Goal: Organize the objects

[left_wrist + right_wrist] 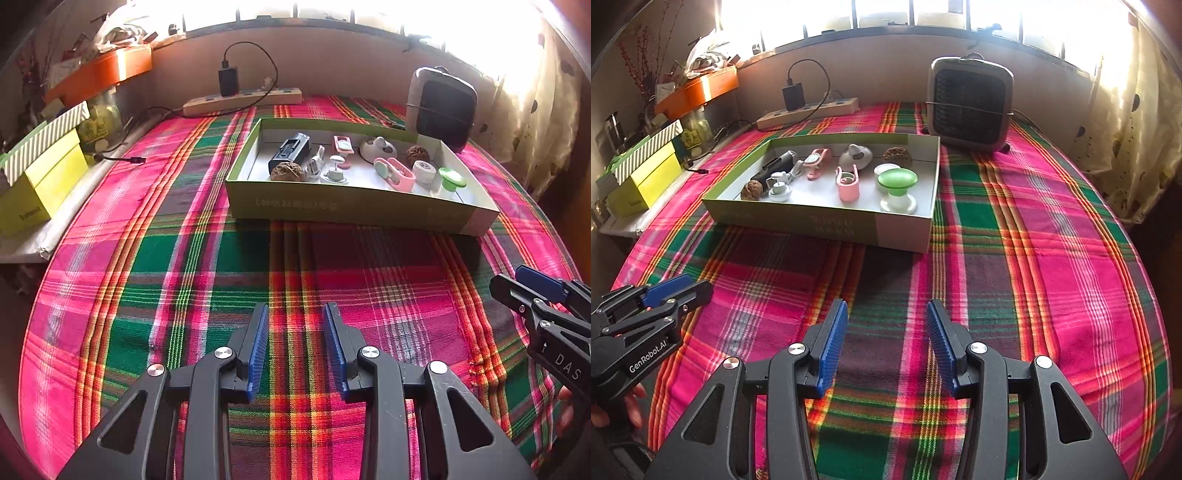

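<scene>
A shallow green and white cardboard box [351, 206] [820, 221] sits on the plaid cloth and holds several small items: a black device [290, 151], two brown walnuts [287, 172] [752, 190], a pink clip [397, 175] [847, 184], a green-topped knob [451, 181] [897, 184] and white pieces. My left gripper [297, 347] is open and empty over the cloth, well short of the box. My right gripper [886, 343] is open and empty too; it also shows at the right edge of the left wrist view [532, 291].
A small grey fan heater [969, 103] stands behind the box. A power strip with a black charger [807, 110] lies at the back wall. Yellow boxes [37, 184] and an orange tray [103, 74] crowd the ledge at left. A curtain [1130, 140] hangs at right.
</scene>
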